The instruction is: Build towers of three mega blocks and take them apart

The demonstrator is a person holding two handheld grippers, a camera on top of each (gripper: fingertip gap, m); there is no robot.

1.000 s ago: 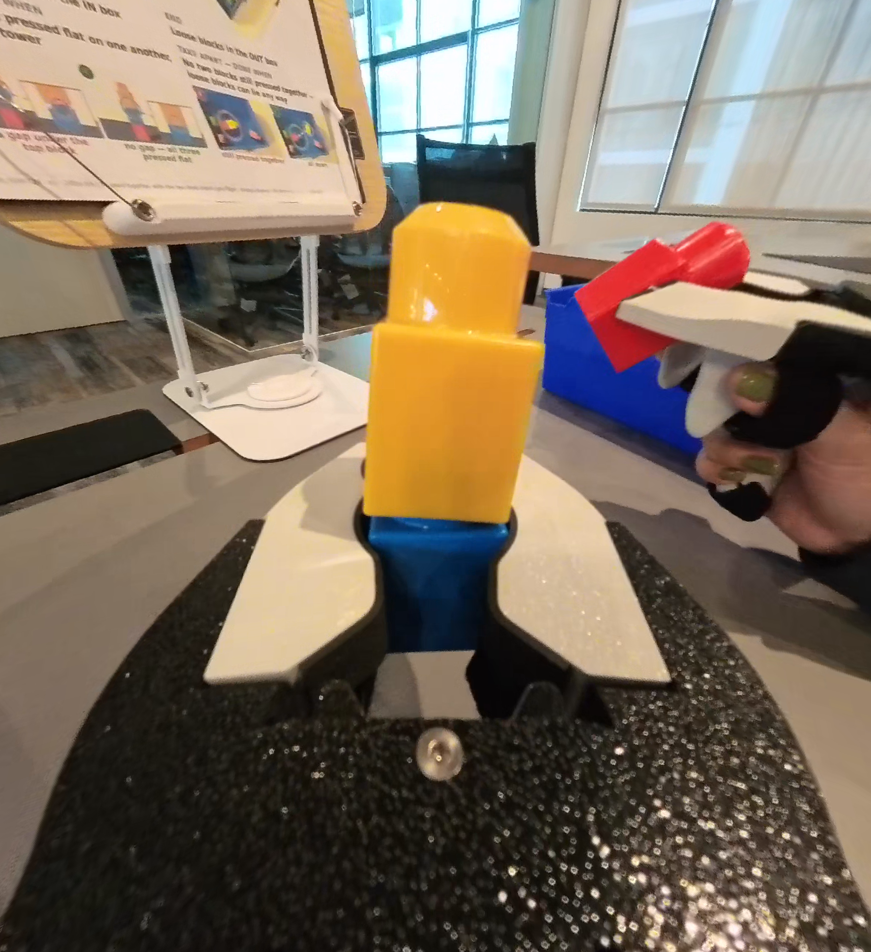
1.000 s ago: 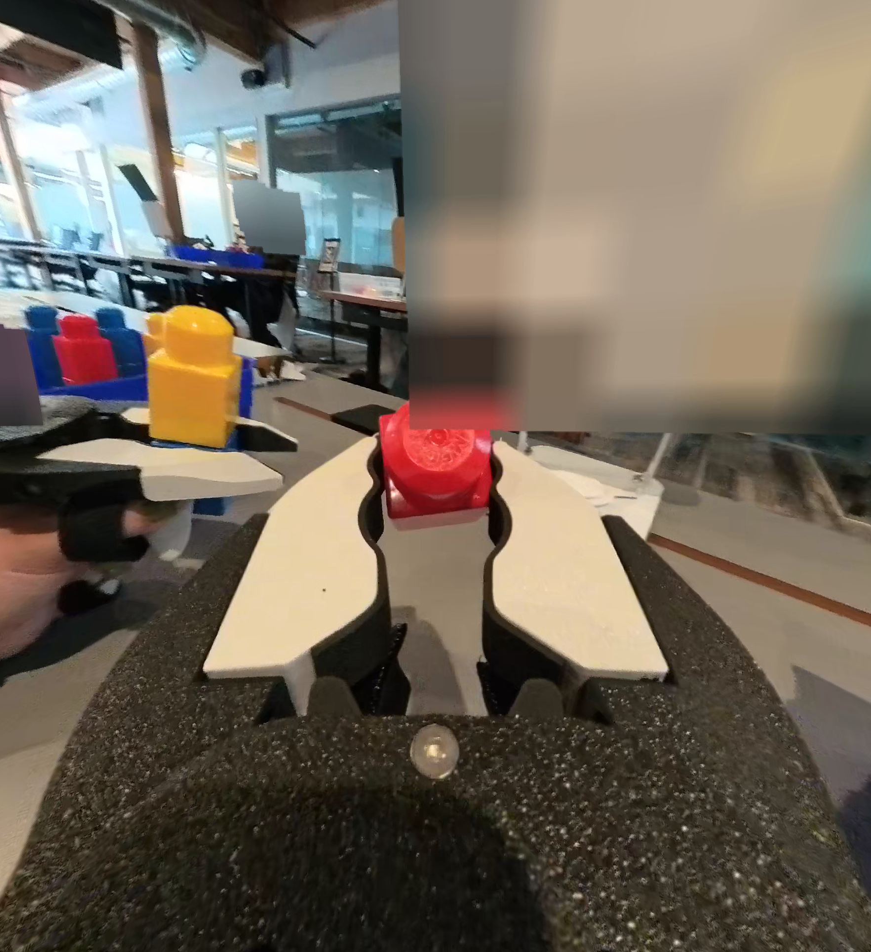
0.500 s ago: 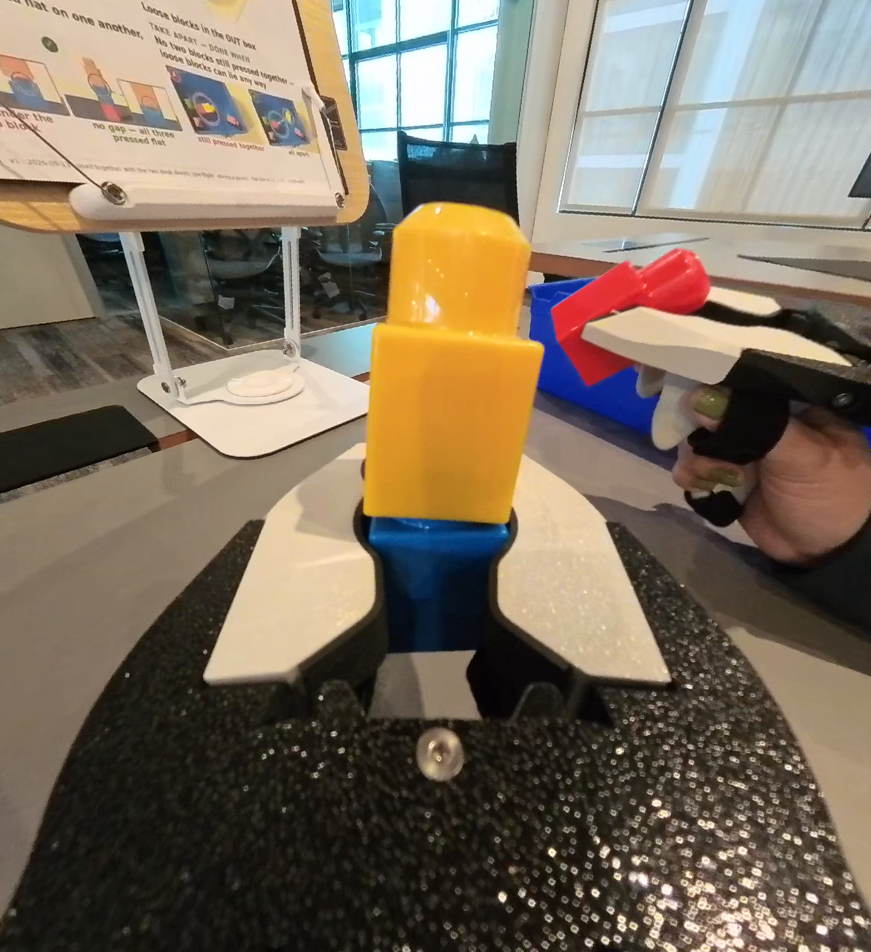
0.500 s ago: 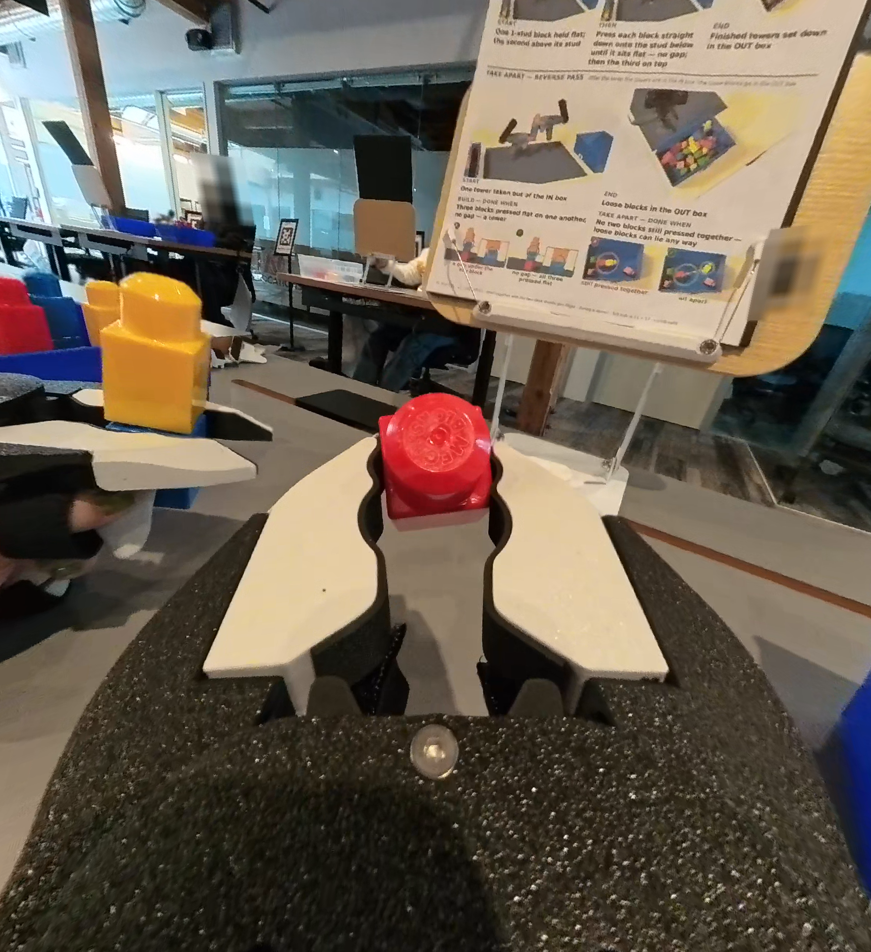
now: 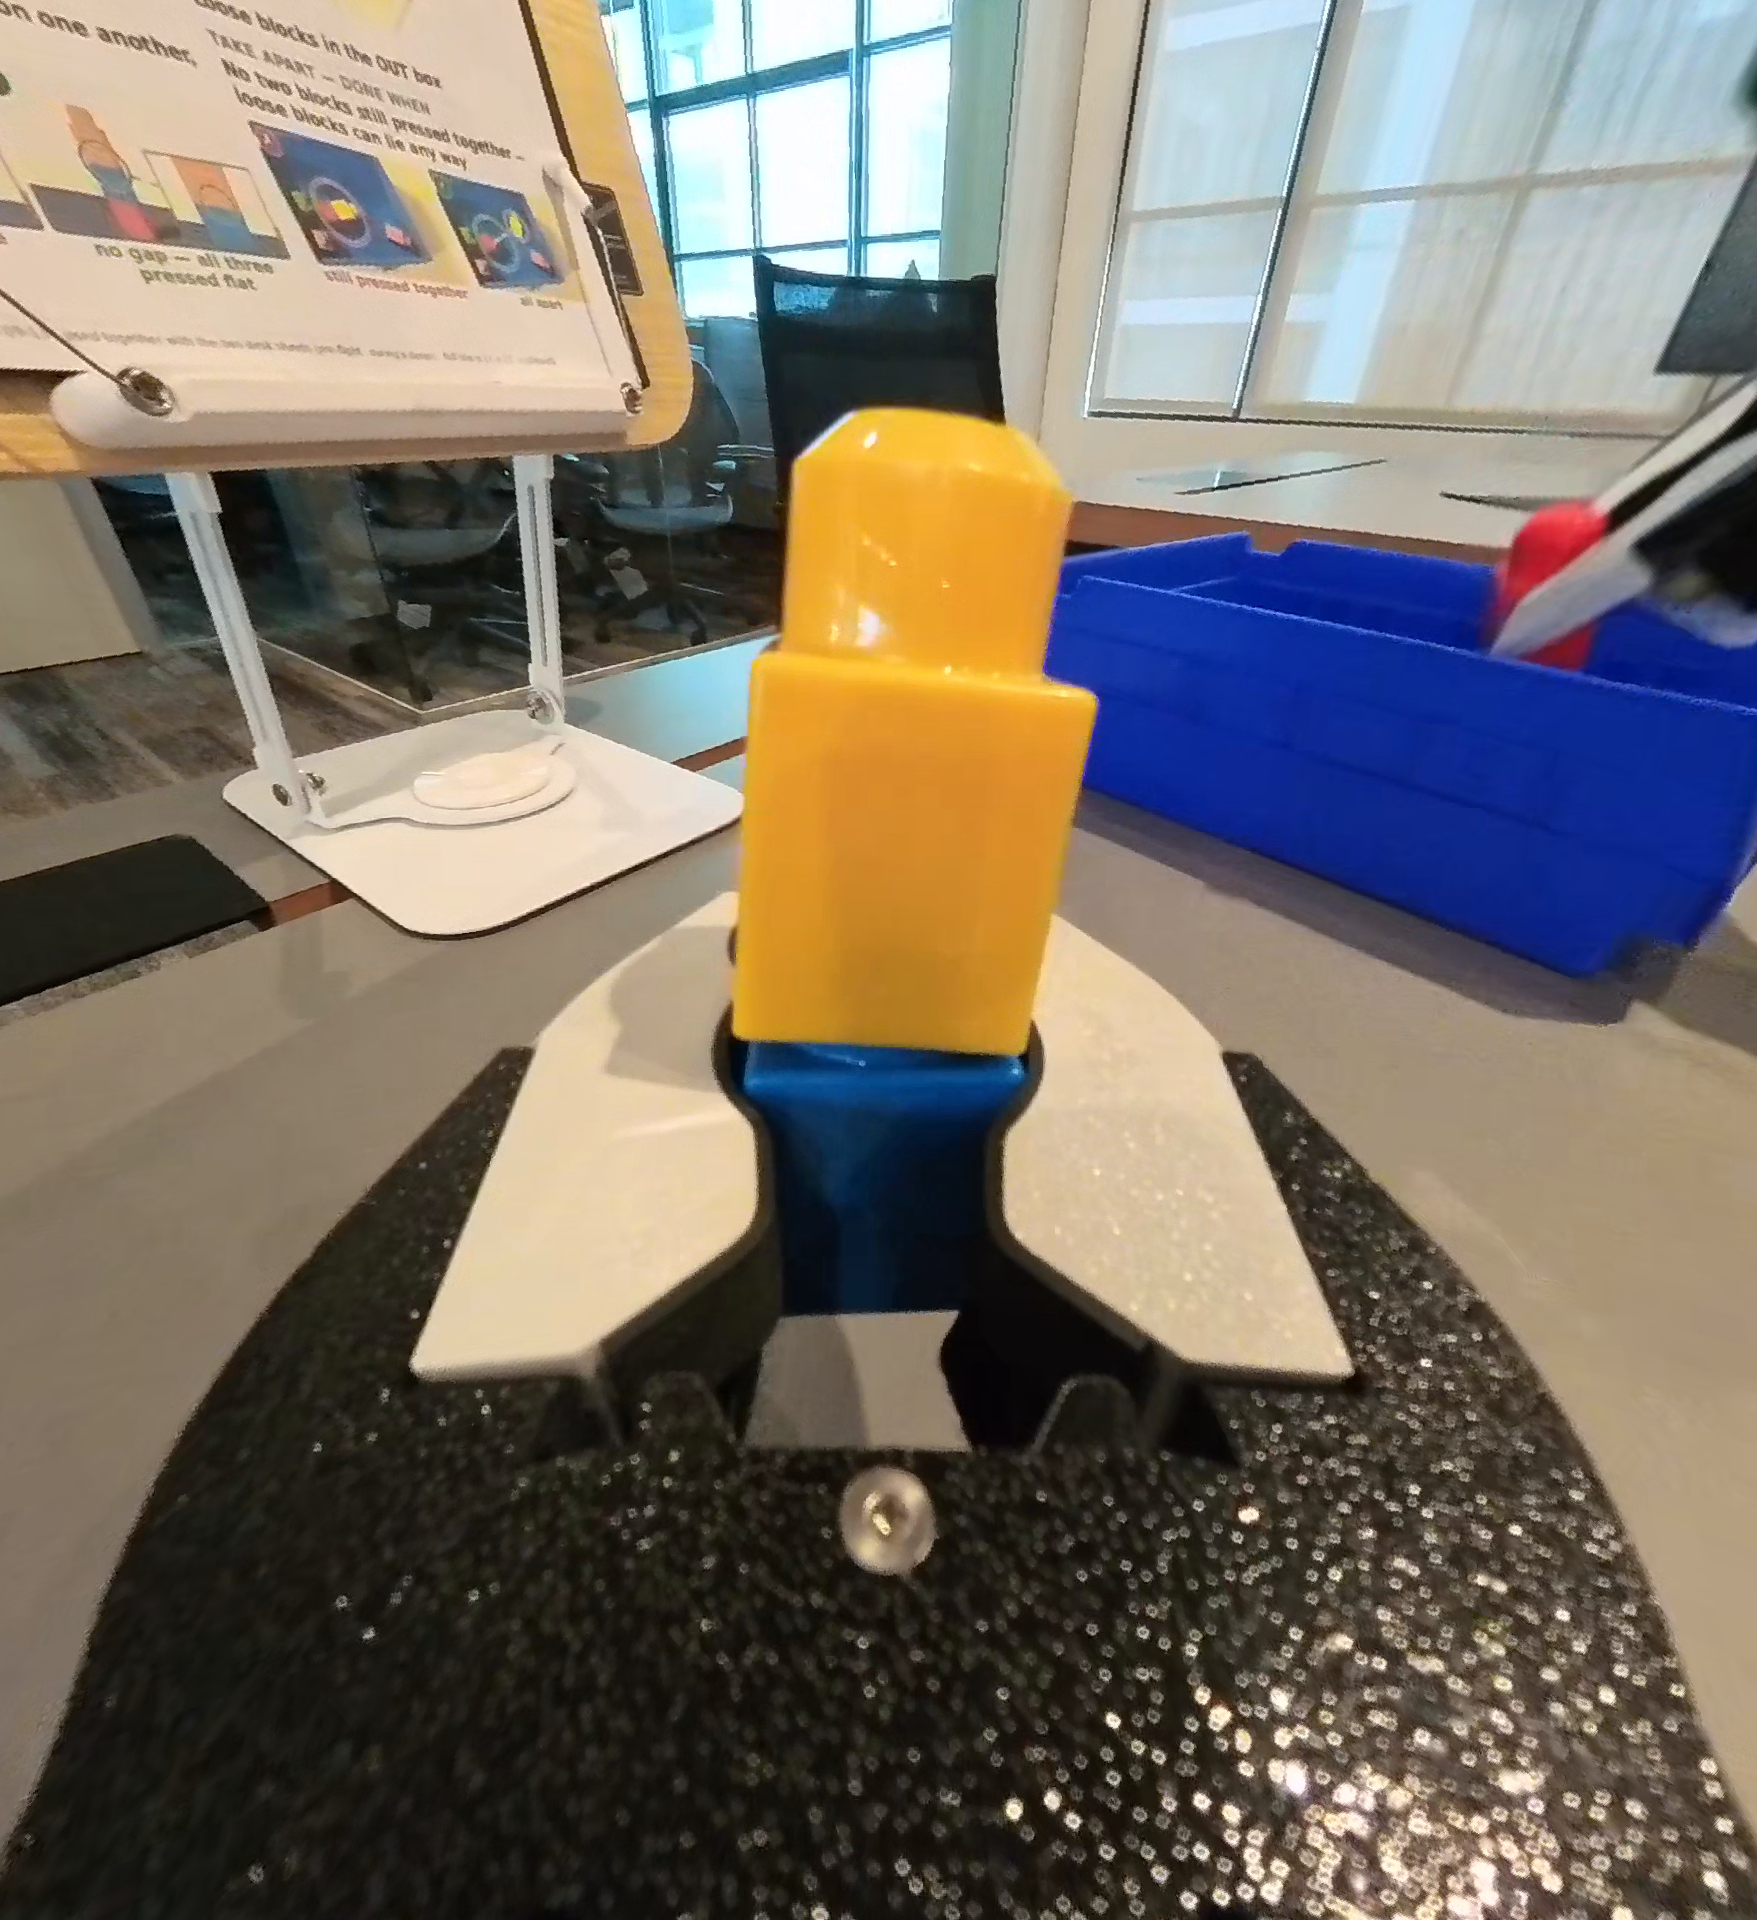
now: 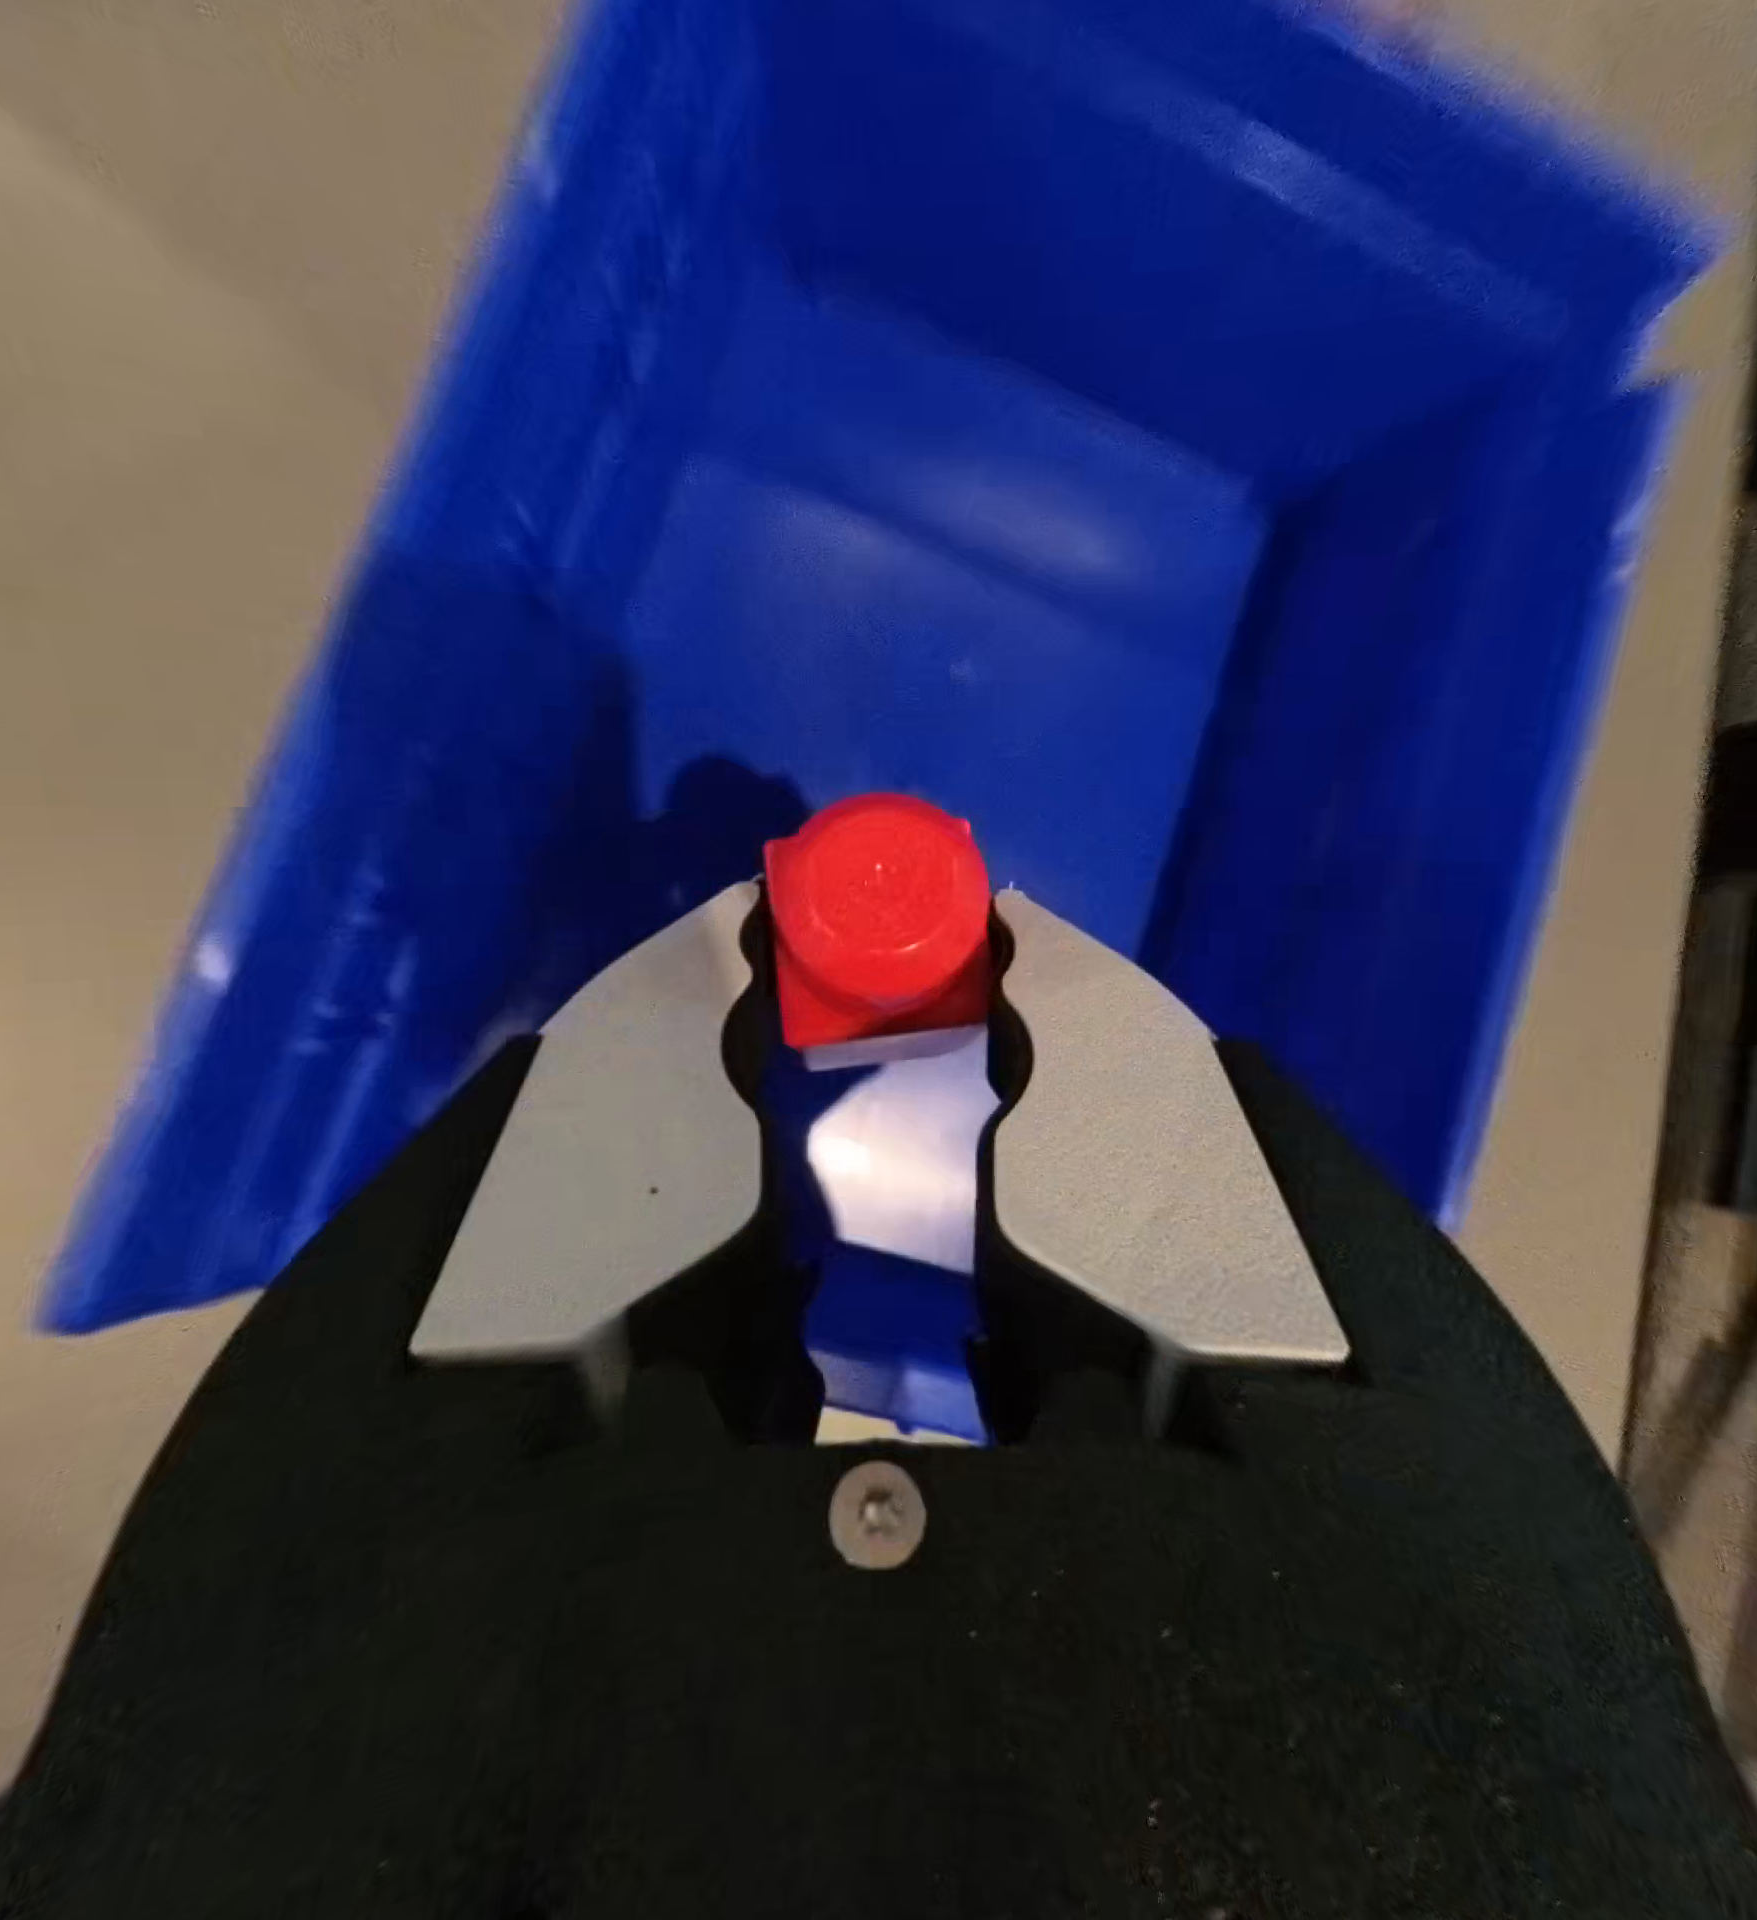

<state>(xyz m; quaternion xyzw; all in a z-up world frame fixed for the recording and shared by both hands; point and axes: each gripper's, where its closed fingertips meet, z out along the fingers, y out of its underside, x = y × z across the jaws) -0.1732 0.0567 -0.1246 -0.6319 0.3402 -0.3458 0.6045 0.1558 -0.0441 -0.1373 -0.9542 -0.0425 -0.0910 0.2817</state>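
Over the blue bin (image 6: 957,436), the red block (image 6: 879,935) is hanging stud-forward, pinched at its base between the tips of the right gripper (image 6: 879,997), which is pointing down into the bin's bare inside; no other block is showing in there. Judging by this, the take-apart half is under way: the red block is already off its tower and is about to be dropped, though it is not yet released. In the left wrist view, the yellow block (image 5: 910,748) is sitting pressed on the blue block (image 5: 879,1174), upright and flush with no gap showing, and the left gripper (image 5: 879,1049) is clamping the blue one between its tips, holding the pair above the grey table (image 5: 178,1122). So two blocks are still joined, and pulling them apart and binning each is what seems left for this tower. Farther off in that view, the right gripper is dipping the red block over the bin's rim, well apart from the pair. Behind stands an instruction board (image 5: 261,208) on a white stand (image 5: 500,831).
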